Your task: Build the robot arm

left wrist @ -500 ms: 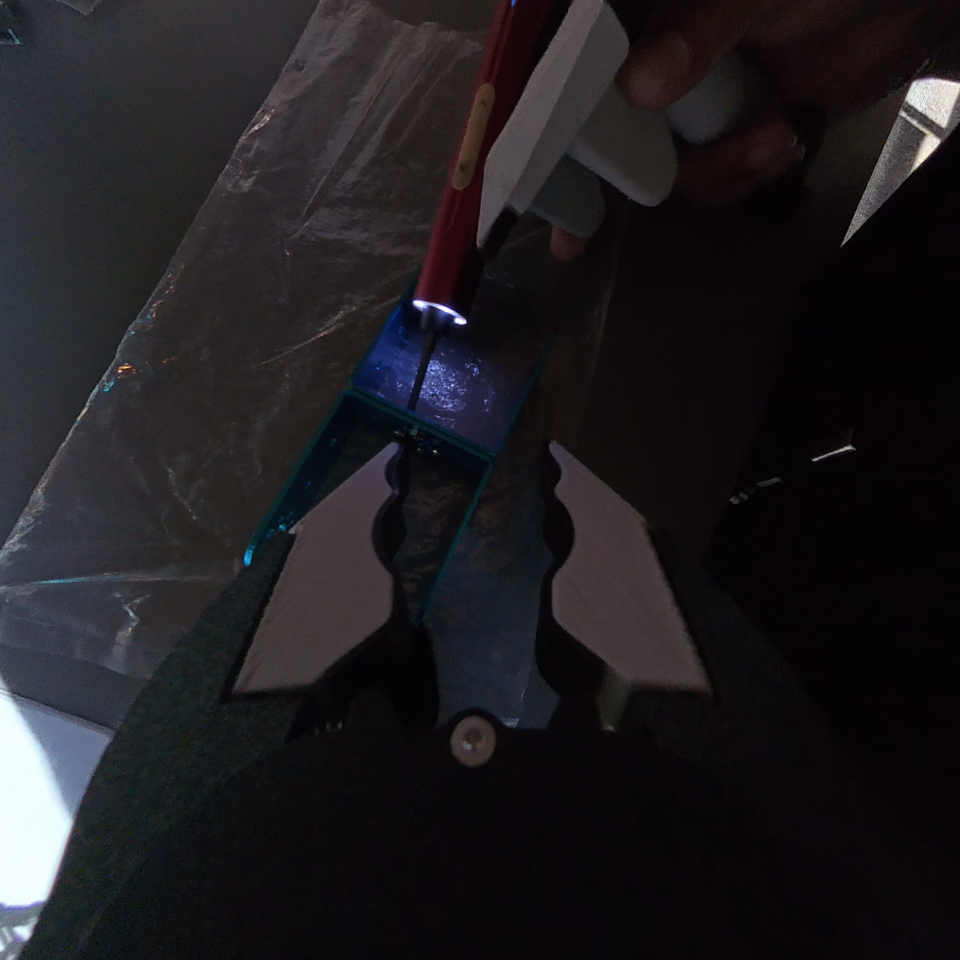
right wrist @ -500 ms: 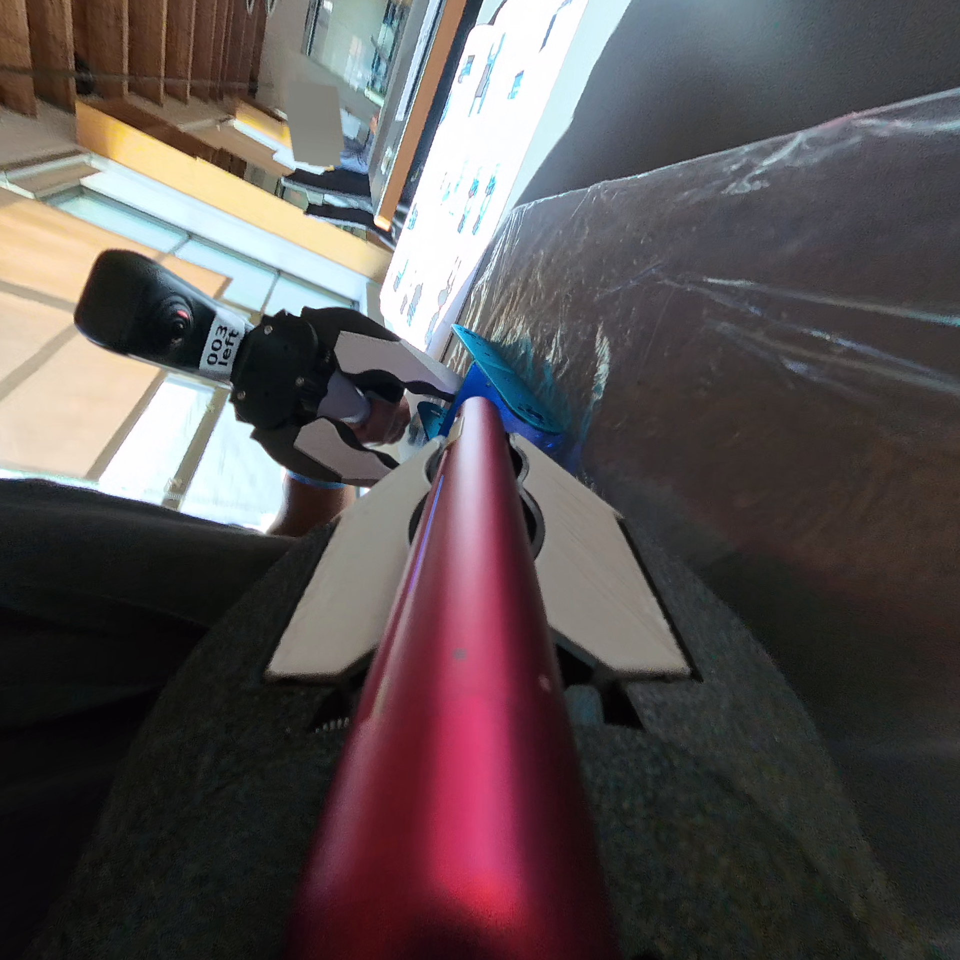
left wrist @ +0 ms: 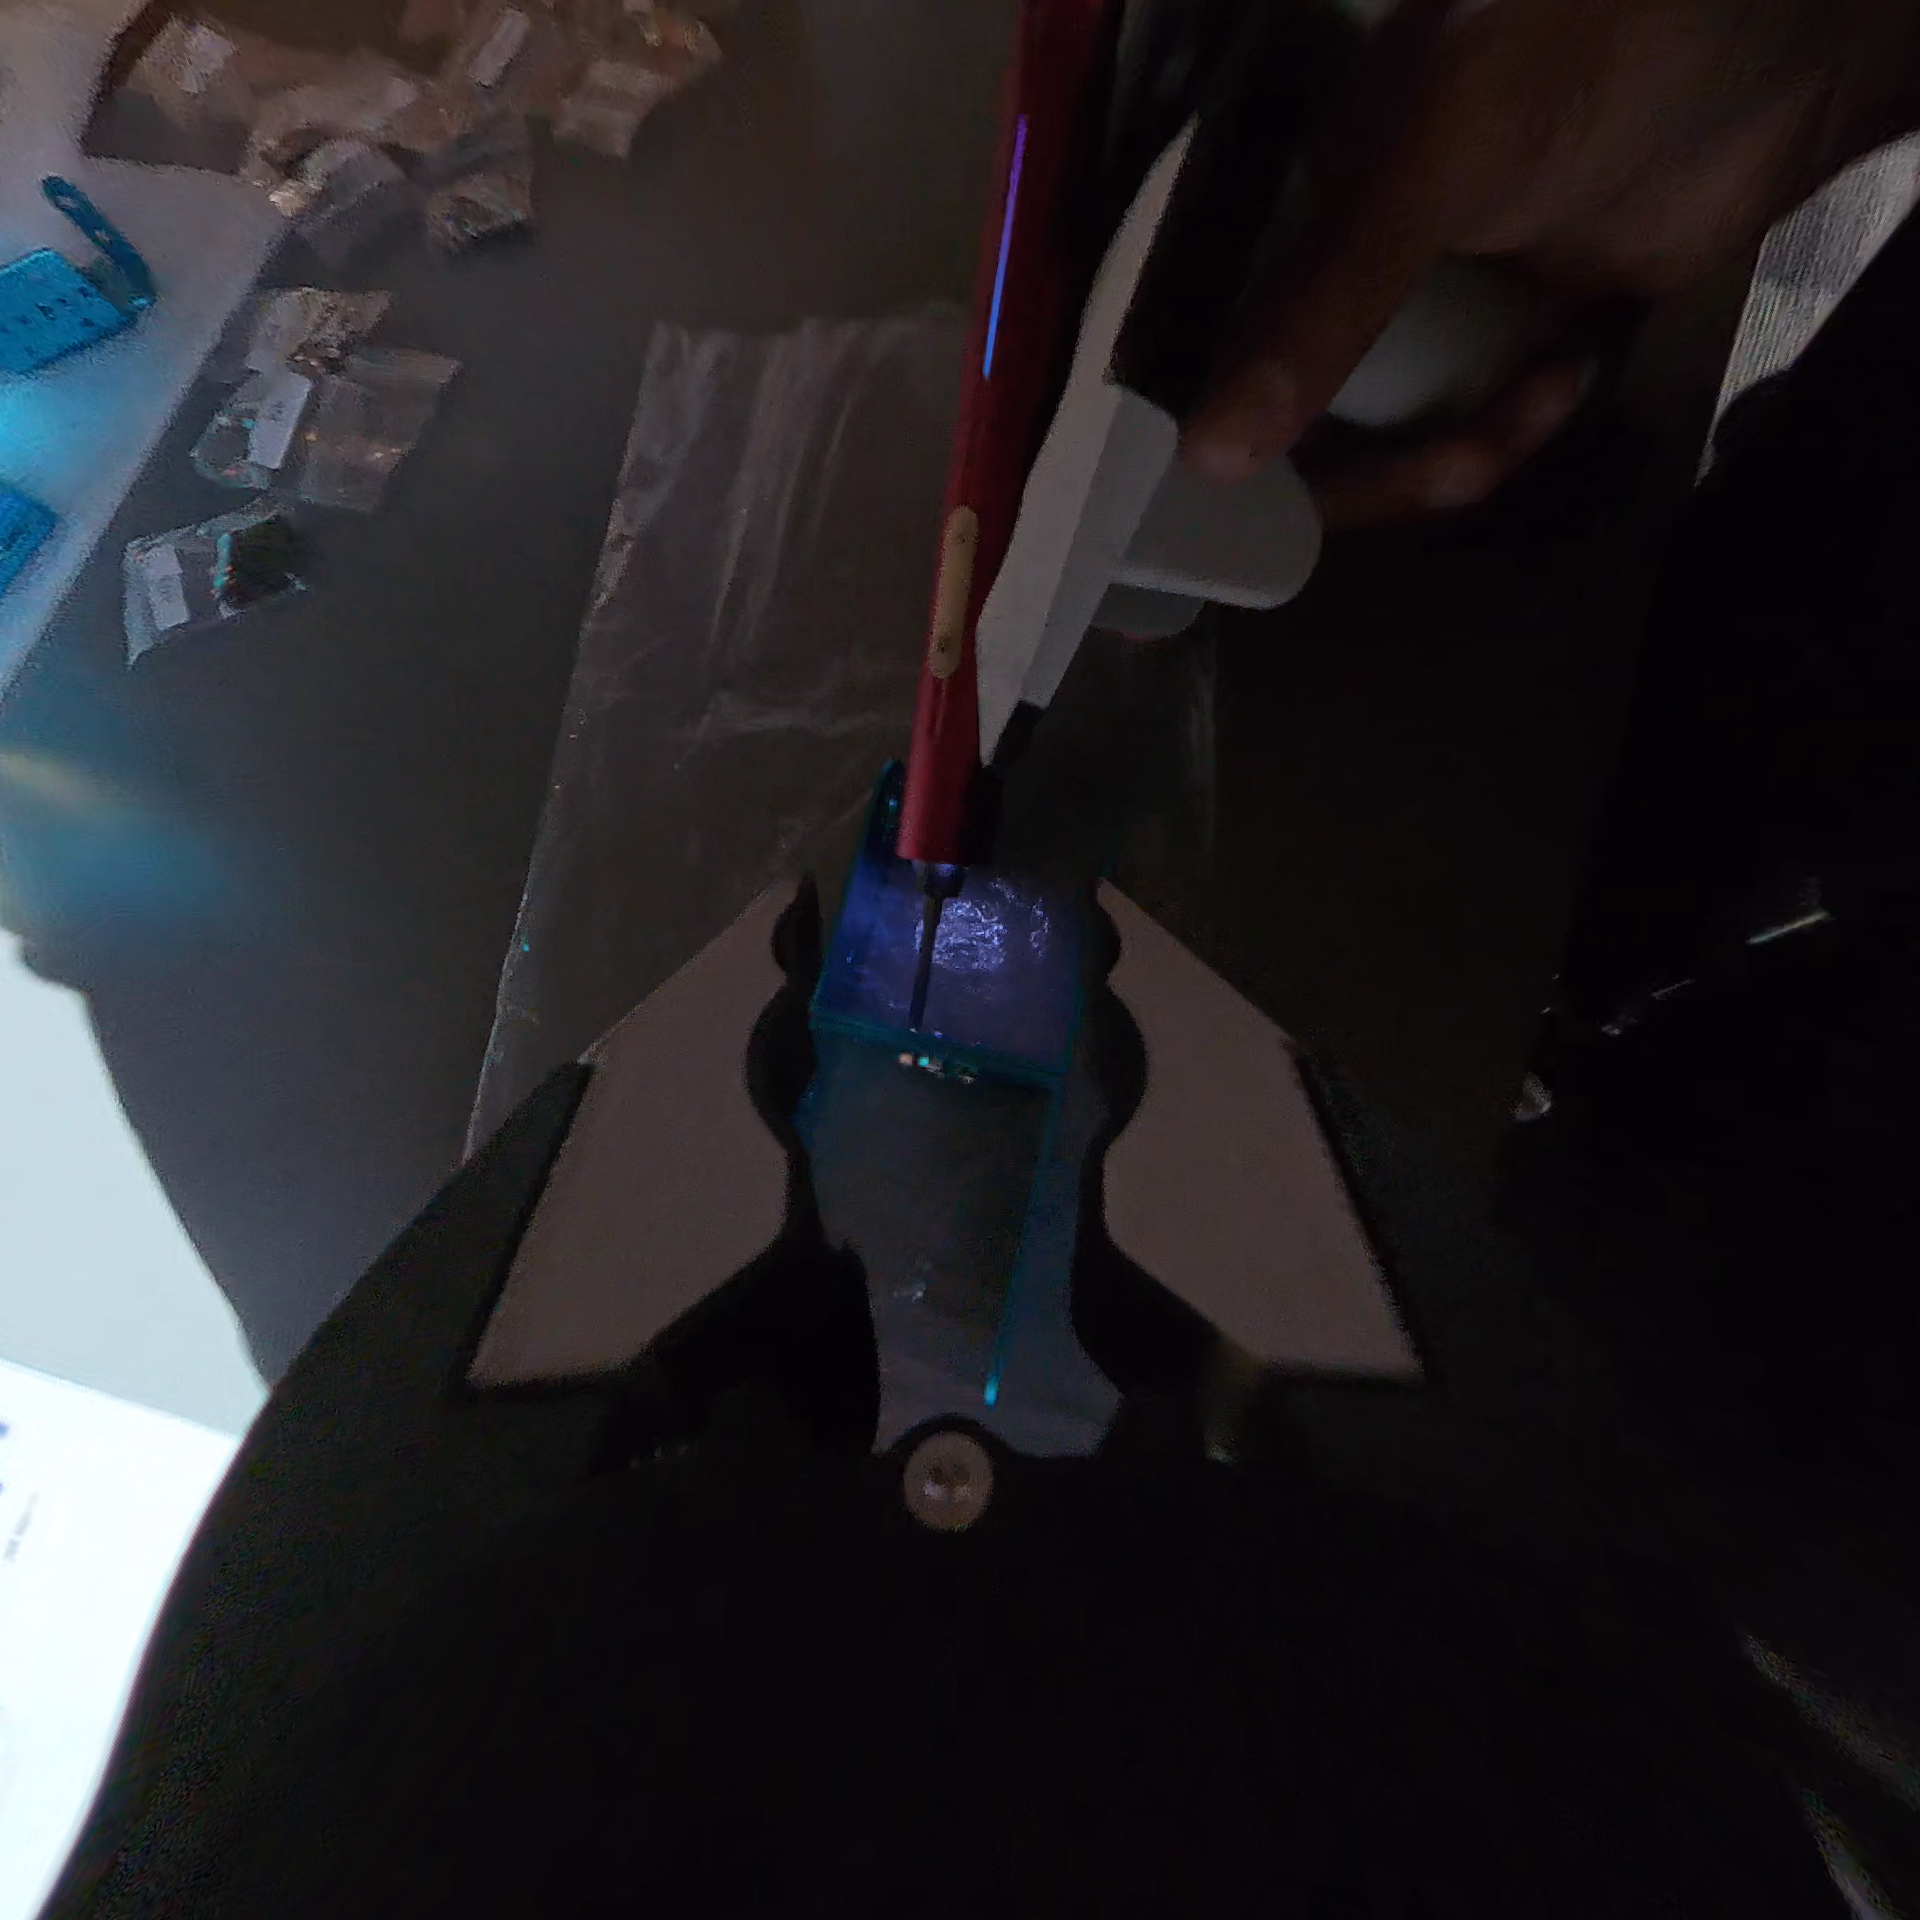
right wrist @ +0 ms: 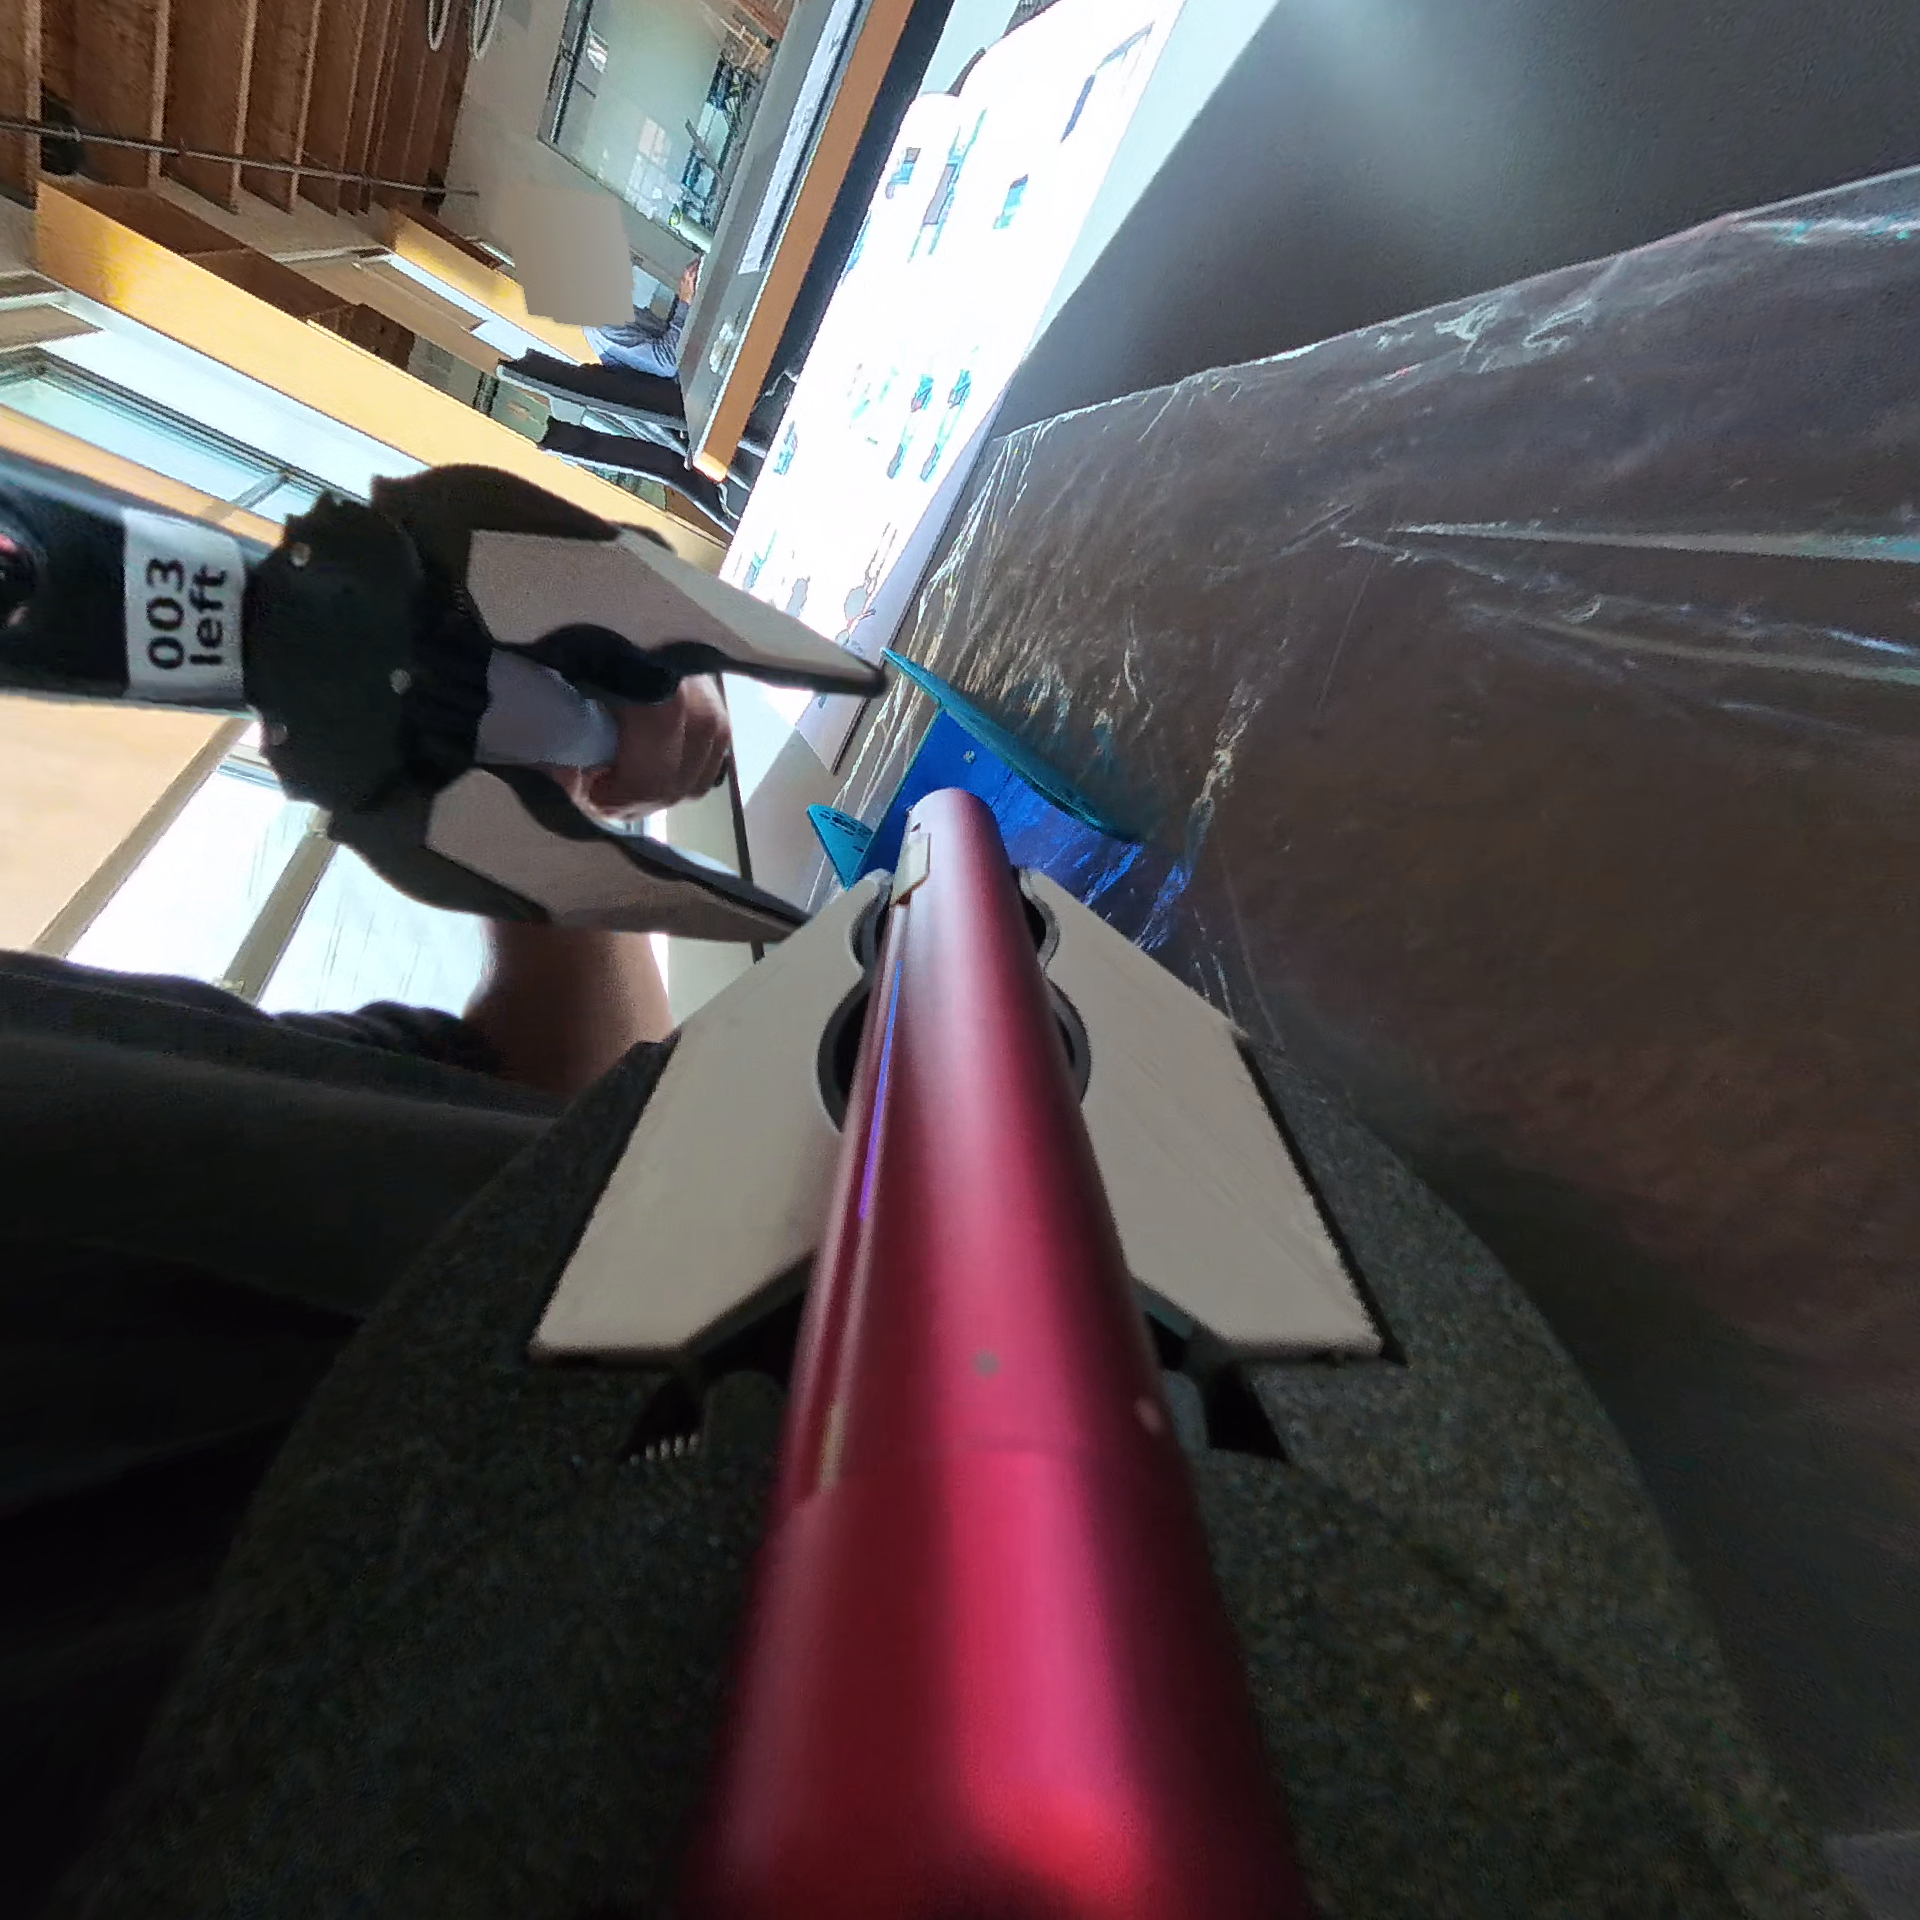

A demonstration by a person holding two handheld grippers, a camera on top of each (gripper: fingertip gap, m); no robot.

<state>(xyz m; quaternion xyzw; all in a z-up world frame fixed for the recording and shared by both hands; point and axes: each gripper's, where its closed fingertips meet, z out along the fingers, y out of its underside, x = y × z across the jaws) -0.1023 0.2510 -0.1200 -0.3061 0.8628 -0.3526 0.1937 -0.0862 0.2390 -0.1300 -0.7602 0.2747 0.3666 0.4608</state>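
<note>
Left tongs (left wrist: pixel 945 997): spread wide, grasping nothing. Blue bracket (left wrist: pixel 940 987) sits between the two fingers, its lit inner face toward the camera; whether either finger touches it cannot be told. In the right wrist view the left tongs (right wrist: pixel 842 800) appear farther off, fingers apart, a hand (right wrist: pixel 665 743) behind them on the white handle.

Right tongs (right wrist: pixel 956 894): clenched on a red screwdriver (right wrist: pixel 966 1351), which runs along the fingers and past their tips. In the left wrist view the screwdriver (left wrist: pixel 971 499) comes down from above, its thin bit (left wrist: pixel 923 961) inside the bracket, tip at the near edge of the lit face. A light at the tool's nose brightens that face. Right tongs (left wrist: pixel 1049 582) show there as a white finger beside the shaft.

Bracket (right wrist: pixel 987 769): just beyond the right tongs' tips, resting on a clear plastic sheet (right wrist: pixel 1455 727) spread over the dark surface (right wrist: pixel 1558 156).

Left of the left tongs, well apart: small clear bags (left wrist: pixel 301 416) of parts and another blue piece (left wrist: pixel 62 301) on a pale area of the surface.
</note>
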